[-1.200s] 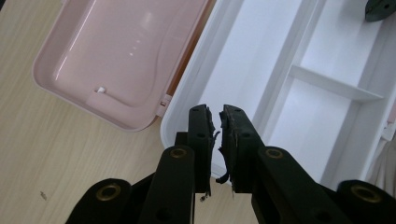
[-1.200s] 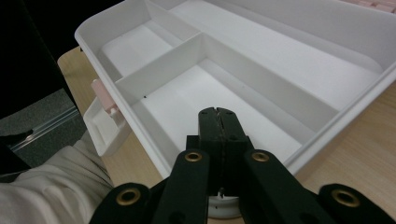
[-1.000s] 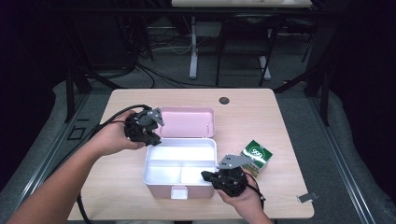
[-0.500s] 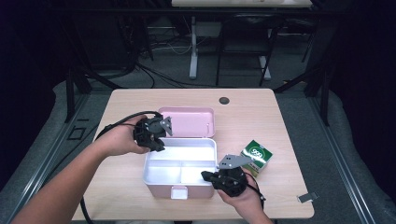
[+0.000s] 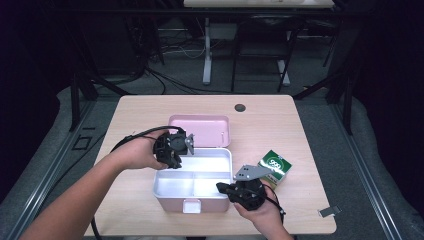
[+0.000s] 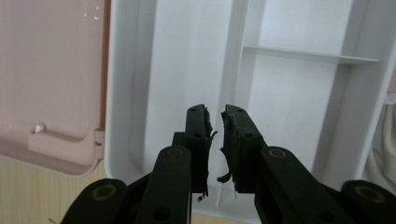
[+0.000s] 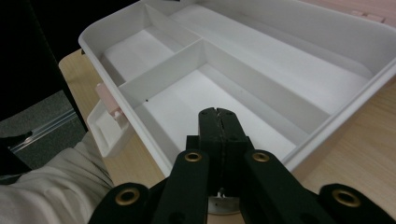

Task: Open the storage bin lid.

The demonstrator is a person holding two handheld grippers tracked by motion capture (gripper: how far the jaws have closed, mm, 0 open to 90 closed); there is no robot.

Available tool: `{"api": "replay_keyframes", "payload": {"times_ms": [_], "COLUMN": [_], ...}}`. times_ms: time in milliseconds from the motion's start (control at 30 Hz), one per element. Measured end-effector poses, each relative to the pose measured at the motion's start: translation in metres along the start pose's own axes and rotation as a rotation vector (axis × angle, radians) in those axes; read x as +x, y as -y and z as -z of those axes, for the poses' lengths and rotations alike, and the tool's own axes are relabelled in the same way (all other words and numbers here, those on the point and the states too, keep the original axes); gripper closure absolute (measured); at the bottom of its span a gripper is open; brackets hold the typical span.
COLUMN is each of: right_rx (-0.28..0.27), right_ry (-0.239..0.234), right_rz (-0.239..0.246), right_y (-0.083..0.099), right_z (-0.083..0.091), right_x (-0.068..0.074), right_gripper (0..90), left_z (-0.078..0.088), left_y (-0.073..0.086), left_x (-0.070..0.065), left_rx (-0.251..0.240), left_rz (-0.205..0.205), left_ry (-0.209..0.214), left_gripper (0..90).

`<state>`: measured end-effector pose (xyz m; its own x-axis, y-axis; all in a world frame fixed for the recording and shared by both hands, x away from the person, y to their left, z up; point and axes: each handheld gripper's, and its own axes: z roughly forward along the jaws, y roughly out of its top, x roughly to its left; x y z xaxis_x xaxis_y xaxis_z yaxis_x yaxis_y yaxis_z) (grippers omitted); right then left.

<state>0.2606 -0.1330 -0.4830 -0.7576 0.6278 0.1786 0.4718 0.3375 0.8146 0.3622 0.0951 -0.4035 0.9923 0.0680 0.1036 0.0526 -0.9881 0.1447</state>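
- Pale wood formed the square tabletop (image 5: 150, 115), where one pink plastic box with a white three-compartment tray (image 5: 192, 180) sat near the front edge, its pink hinged lid (image 5: 200, 129) lying open and flat behind it.
- Bare wood lay wide to the left, behind the lid and along the right edge; one green carton (image 5: 276, 166) stood just right of the box.
- One left gripper (image 5: 175, 149) hung over the tray's back left corner; its jaws had just been opening to a narrow gap, with nothing between them.
- One right gripper (image 5: 239, 191) sat at the tray's front right corner, jaws pressed together and empty.
- From the left gripper view (image 6: 215, 135), frayed pads showed over the long compartment.
- From the right gripper view (image 7: 217, 123), a front latch tab (image 7: 106, 100) and a pale sleeve (image 7: 51, 186) appeared.
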Motion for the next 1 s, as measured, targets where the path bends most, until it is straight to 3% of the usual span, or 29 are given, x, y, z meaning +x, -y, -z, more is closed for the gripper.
{"api": "replay_keyframes", "payload": {"times_ms": [1000], "right_rx": [-0.034], "right_ry": [0.028], "right_rz": [-0.024], "right_y": [-0.003], "right_z": [0.018], "right_x": [-0.01], "right_gripper": [90.0], "left_z": [-0.028], "left_y": [-0.027], "left_x": [-0.007], "left_rx": [0.059], "left_rz": [-0.059], "left_ry": [0.042], "left_gripper": [82.8]}}
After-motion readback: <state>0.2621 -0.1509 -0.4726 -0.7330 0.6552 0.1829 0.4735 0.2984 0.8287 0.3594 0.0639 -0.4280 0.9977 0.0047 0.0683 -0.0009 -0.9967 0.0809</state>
